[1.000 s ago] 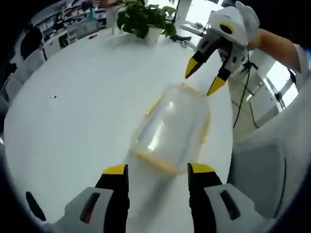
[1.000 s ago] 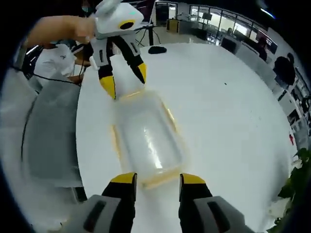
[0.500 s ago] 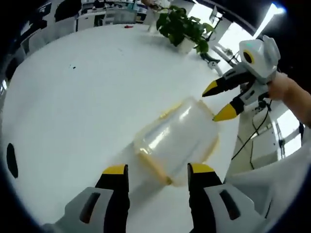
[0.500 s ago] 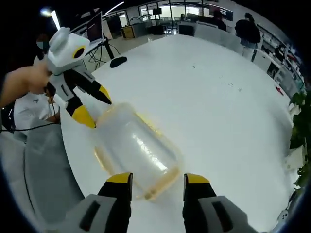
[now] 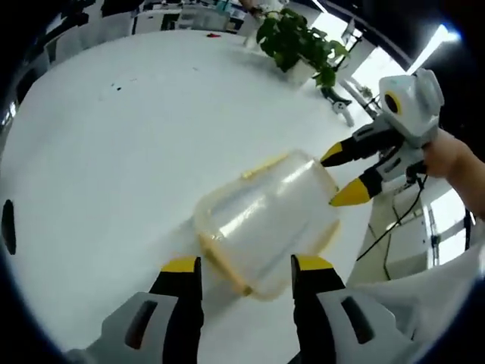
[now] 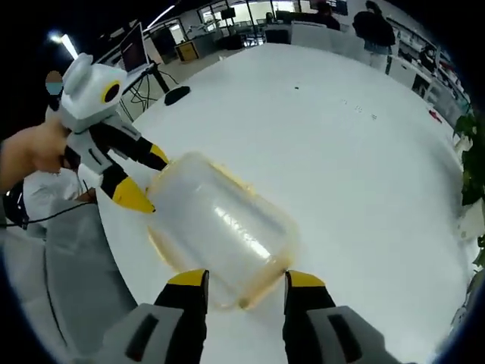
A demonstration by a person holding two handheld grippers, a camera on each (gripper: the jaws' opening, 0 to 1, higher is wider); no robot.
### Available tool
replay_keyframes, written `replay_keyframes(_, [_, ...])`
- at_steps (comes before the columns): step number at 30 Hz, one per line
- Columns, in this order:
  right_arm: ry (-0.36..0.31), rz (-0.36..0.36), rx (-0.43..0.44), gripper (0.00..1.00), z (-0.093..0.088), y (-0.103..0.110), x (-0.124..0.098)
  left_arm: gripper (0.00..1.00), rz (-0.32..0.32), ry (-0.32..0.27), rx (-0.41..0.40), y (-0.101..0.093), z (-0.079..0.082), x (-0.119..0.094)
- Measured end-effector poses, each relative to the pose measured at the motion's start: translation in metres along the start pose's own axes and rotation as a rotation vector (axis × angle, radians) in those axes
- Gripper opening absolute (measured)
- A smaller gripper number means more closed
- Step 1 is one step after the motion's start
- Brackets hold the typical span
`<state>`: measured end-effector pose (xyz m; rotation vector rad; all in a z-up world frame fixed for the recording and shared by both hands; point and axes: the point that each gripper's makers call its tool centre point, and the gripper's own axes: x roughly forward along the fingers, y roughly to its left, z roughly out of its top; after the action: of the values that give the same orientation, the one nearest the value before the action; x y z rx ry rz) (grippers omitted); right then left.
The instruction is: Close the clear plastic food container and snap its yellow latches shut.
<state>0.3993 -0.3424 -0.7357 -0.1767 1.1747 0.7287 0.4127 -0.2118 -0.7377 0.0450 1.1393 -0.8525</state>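
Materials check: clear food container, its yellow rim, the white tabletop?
Clear rectangular food container: likely thin glossy plastic; the table shows through and streak highlights glint on it. Yellow rim and latches: seemingly opaque or translucent plastic, duller. White tabletop: smooth, faintly sheened surface, perhaps laminate; cannot tell for sure.

A large round white table (image 5: pixel 114 152) carries everything. Near its edge lies a clear plastic container (image 5: pixel 261 220) with yellow trim, resting directly on the tabletop. At the far side, near the rim, stands a leafy green plant (image 5: pixel 299 42) in a white pot. A small dark speck (image 5: pixel 117 86) marks the white surface, well apart from the container.
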Motion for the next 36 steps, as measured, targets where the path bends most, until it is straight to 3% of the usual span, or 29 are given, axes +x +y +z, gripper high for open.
replay_keyframes(7, [-0.006,0.017,0.027,0.37,-0.001,0.001,0.000,0.43,0.004,0.008,-0.006,-0.001,-0.001,0.001])
replay_keyframes(17, [0.044,0.005,0.020,0.35,-0.002,0.002,0.002,0.42,0.006,0.030,-0.004,-0.004,0.001,0.004])
replay_keyframes(20, [0.051,0.004,0.011,0.35,-0.001,0.002,0.002,0.41,-0.012,0.034,-0.040,-0.004,0.001,0.007])
replay_keyframes(22, [0.062,0.003,0.004,0.35,-0.001,0.002,0.004,0.41,-0.045,0.014,-0.116,-0.008,0.003,0.009])
replay_keyframes(24, [0.071,0.006,-0.005,0.35,0.001,0.002,0.004,0.43,-0.058,-0.001,-0.093,-0.007,0.004,0.004])
replay_keyframes(29, [0.092,0.031,-0.005,0.34,0.000,0.001,0.004,0.43,-0.055,-0.001,-0.078,-0.007,0.005,0.015])
replay_keyframes(30, [0.112,0.082,-0.030,0.34,-0.002,0.012,0.006,0.43,-0.055,0.009,-0.079,-0.007,0.002,0.015])
replay_keyframes(36, [0.106,0.085,-0.009,0.34,-0.004,0.006,0.002,0.44,-0.065,0.015,-0.076,-0.007,0.001,0.014])
